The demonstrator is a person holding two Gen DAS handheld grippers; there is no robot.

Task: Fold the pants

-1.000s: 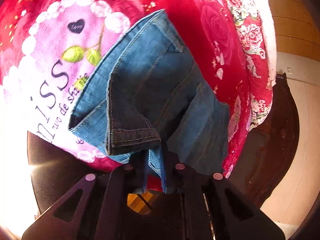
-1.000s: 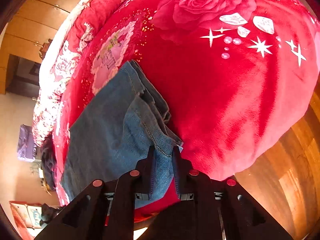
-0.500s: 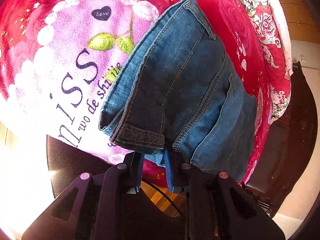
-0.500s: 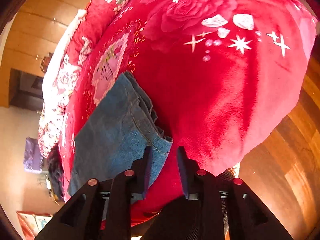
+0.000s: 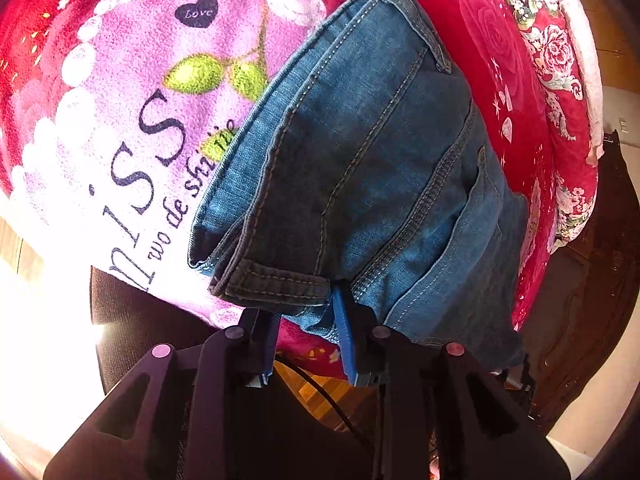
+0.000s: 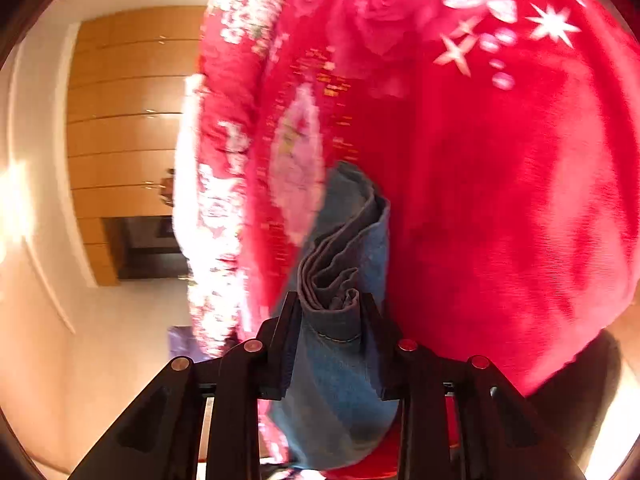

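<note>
While the folded jeans (image 5: 360, 168) lie on the red rose-print blanket (image 5: 500, 60) near the bed's edge, their lower hem spills over it and out of clear sight. Left gripper (image 5: 306, 320) now: jaws parted and opening, one blue-padded finger (image 5: 346, 336) showing beside the denim fold, the other finger half buried under the hem, nothing visibly pinched between them. Over to the right gripper (image 6: 329, 316), and this view is smeared with motion blur (the blanket's pattern is mush): the bunched layers of denim (image 6: 344, 264) sit right between its jaws, which are closing, though whether the pads press the cloth I cannot tell. Beyond the bed, a wooden wardrobe (image 6: 120, 120) and dark furniture (image 5: 580, 280) are only partly readable, and glare swallows the left view's lower corner.
</note>
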